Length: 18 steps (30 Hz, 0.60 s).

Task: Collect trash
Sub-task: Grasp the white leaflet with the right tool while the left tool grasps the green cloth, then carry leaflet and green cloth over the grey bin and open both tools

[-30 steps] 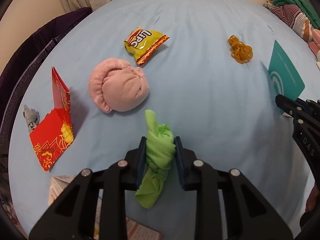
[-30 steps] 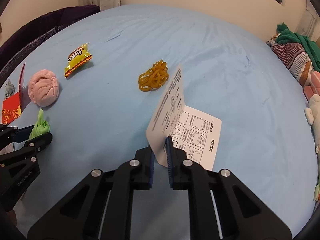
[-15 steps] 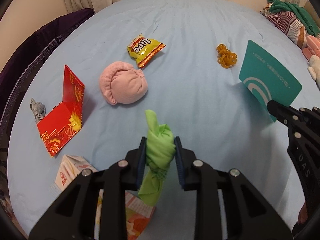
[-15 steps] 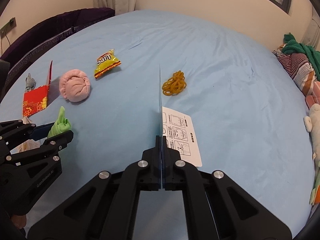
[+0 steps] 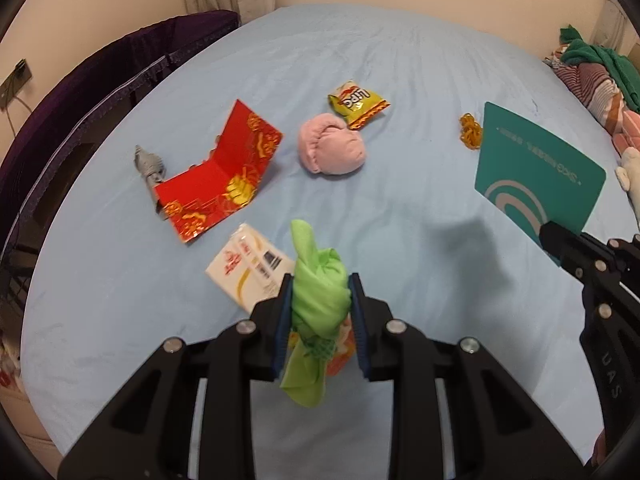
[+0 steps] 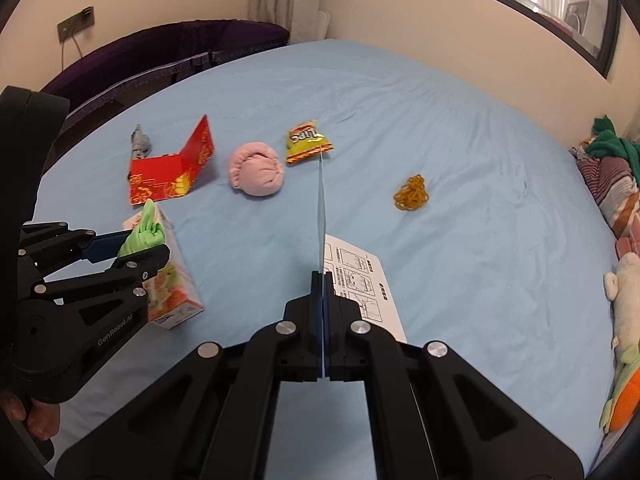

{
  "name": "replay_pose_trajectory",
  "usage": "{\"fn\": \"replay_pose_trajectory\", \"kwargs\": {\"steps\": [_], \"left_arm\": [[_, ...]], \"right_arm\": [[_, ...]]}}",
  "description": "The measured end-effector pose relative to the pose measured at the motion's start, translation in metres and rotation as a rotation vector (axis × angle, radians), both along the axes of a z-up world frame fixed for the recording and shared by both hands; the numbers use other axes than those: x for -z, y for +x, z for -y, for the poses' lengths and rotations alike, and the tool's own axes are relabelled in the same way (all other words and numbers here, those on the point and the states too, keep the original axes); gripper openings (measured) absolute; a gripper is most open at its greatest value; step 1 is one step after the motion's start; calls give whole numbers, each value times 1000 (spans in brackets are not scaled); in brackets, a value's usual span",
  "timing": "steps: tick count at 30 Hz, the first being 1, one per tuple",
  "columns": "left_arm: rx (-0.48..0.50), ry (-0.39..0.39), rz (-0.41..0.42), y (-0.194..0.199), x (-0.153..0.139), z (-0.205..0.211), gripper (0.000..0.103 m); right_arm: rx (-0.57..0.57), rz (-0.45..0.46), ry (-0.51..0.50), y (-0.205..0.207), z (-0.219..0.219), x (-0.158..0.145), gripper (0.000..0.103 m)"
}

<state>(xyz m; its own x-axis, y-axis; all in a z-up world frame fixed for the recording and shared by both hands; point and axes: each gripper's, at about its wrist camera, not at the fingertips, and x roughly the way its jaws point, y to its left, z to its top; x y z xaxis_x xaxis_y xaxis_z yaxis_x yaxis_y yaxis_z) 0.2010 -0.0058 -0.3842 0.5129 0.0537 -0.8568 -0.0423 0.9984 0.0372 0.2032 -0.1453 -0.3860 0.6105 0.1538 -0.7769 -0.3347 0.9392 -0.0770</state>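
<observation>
Both grippers have risen off the bed since the earlier frames; more of the bed & room now in view, and a carton has come into view under the left gripper.

Left gripper (image 5: 320, 312): clenched on green cloth (image 5: 318, 300), a knotted wad held clear above the bed, tail hanging below the pads. Seen from the right wrist view, same gripper (image 6: 140, 246) at left edge w/ cloth tip (image 6: 146, 230) poking up.

Right gripper (image 6: 322, 312): jaws fully closed on a card (image 6: 321, 216), edge-on in its own view; left wrist view shows the card's teal face (image 5: 536, 176), lifted off the bed, pinched at its lower corner.

Bed (image 6: 460, 128), light blue sheet, items lying on it:
- carton (image 6: 176, 284), on its side, below/behind left gripper.
- red envelope (image 6: 176, 172), folded open, one flap upright.
- grey sock (image 6: 140, 142), just beside the envelope's far-left side.
- pink bundle (image 6: 256, 170), between envelope & chip bag.
- chip bag (image 6: 306, 142), yellow, near pink bundle.
- rubber bands (image 6: 412, 194), orange clump, apart from the rest.
- instruction sheet (image 6: 360, 280), white, flat, partly under right gripper.

Clothes pile (image 6: 612, 164) at right bed edge.
</observation>
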Motion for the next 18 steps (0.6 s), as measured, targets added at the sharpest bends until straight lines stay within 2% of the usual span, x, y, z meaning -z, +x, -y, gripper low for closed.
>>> {"fn": "replay_pose_trajectory", "kwargs": {"steps": [11, 18], "left_arm": [[-261, -30, 31, -105, -32, -100, 27], [-479, -49, 17, -196, -28, -198, 27]], "right_arm": [[-281, 25, -13, -74, -105, -33, 0], [-513, 25, -18, -139, -211, -42, 0]]}}
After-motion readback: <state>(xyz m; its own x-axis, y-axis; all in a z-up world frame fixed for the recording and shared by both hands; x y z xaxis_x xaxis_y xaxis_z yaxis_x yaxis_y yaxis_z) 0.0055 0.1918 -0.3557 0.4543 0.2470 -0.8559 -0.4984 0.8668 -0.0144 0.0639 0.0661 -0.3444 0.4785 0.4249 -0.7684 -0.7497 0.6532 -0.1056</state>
